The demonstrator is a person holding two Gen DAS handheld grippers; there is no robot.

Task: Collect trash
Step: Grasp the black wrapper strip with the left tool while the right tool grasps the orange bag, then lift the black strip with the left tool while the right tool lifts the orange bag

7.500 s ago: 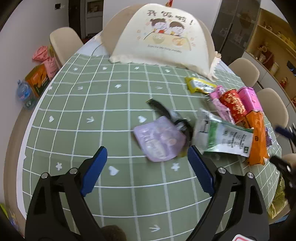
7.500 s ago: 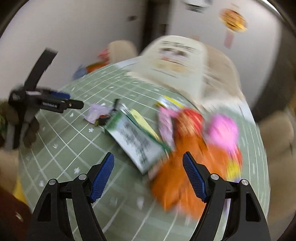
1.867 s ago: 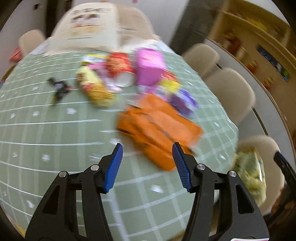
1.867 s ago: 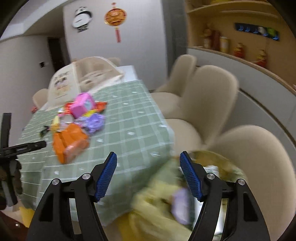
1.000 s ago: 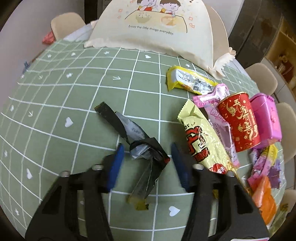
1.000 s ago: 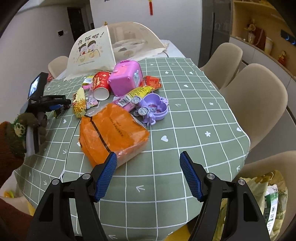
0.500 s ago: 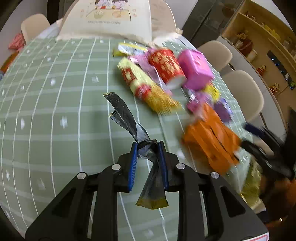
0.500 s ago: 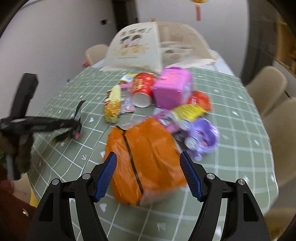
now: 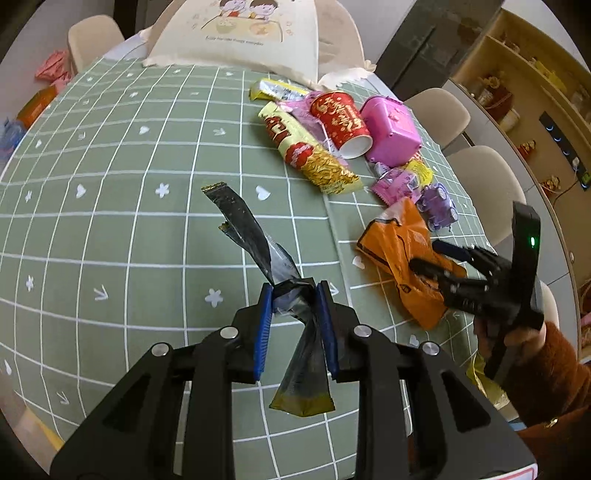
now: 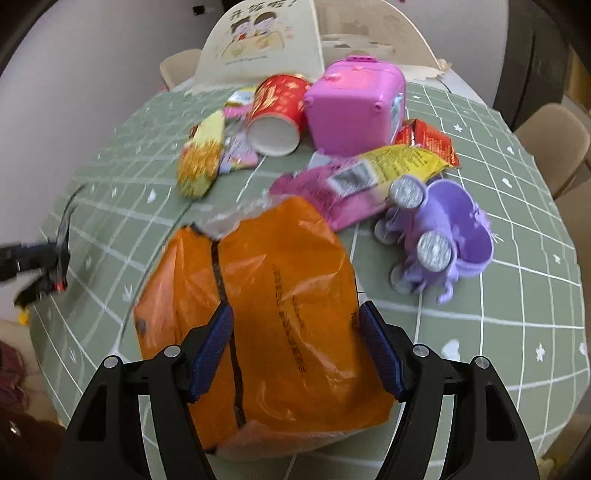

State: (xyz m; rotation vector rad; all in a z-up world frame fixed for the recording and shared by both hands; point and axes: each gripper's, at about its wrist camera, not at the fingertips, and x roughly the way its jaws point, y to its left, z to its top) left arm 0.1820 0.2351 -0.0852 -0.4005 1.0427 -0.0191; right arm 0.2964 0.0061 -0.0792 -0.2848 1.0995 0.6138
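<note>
A crumpled black wrapper (image 9: 247, 229) with gold ends hangs above the green checked tablecloth (image 9: 110, 221), and my left gripper (image 9: 293, 295) is shut on its middle. From the right wrist view that gripper (image 10: 55, 258) and the wrapper (image 10: 64, 225) sit at the far left. My right gripper (image 10: 295, 308) is open, low over a big orange plastic bag (image 10: 280, 266), one finger near each side of it. The left wrist view shows the right gripper (image 9: 428, 254) at the orange bag (image 9: 399, 236), held by a hand in a rust sleeve.
Behind the orange bag lie a red paper cup (image 10: 277, 110), a pink plastic box (image 10: 354, 103), a purple toy (image 10: 443, 236), and yellow (image 9: 310, 151) and pink (image 10: 332, 184) snack wrappers. A mesh food cover (image 9: 240, 33) stands at the far end. Beige chairs (image 9: 436, 110) ring the table.
My left gripper shut on the black wrapper and lifted it off the cloth, moving right. My right gripper came down and closer to the orange bag, still open.
</note>
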